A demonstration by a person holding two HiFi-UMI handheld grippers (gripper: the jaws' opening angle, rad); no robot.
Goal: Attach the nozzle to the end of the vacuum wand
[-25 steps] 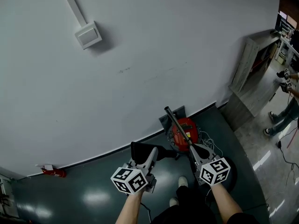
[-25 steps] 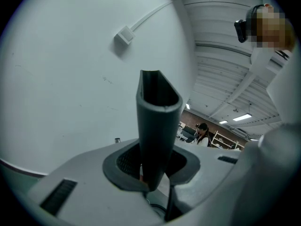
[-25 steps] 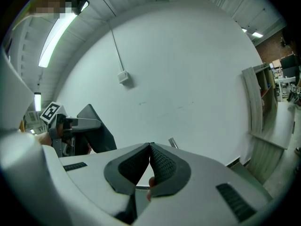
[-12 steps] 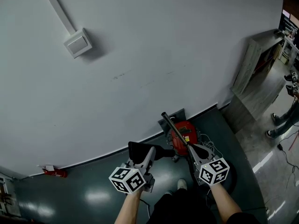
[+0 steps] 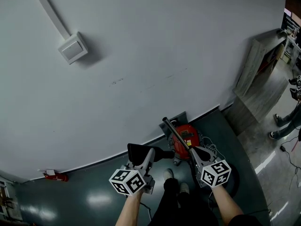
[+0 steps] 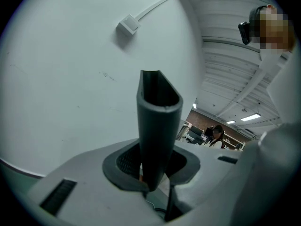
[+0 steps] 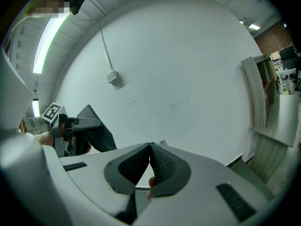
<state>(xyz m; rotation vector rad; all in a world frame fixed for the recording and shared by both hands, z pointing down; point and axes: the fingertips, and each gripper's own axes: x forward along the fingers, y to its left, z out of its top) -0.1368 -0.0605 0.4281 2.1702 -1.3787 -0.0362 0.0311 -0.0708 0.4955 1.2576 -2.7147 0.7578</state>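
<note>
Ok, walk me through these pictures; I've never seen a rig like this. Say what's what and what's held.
No robot here: a person holds a two-jaw gripper in each hand. The head view looks down from a camera on their head; the other two come from cameras riding on the grippers. The marker cubes are part of the grippers. The left gripper grips a black nozzle that sticks up between its jaws. The right gripper is shut, with nothing showing between its jaws. On the dark floor by the white wall sits a red vacuum cleaner, a dark wand crossing it.
</note>
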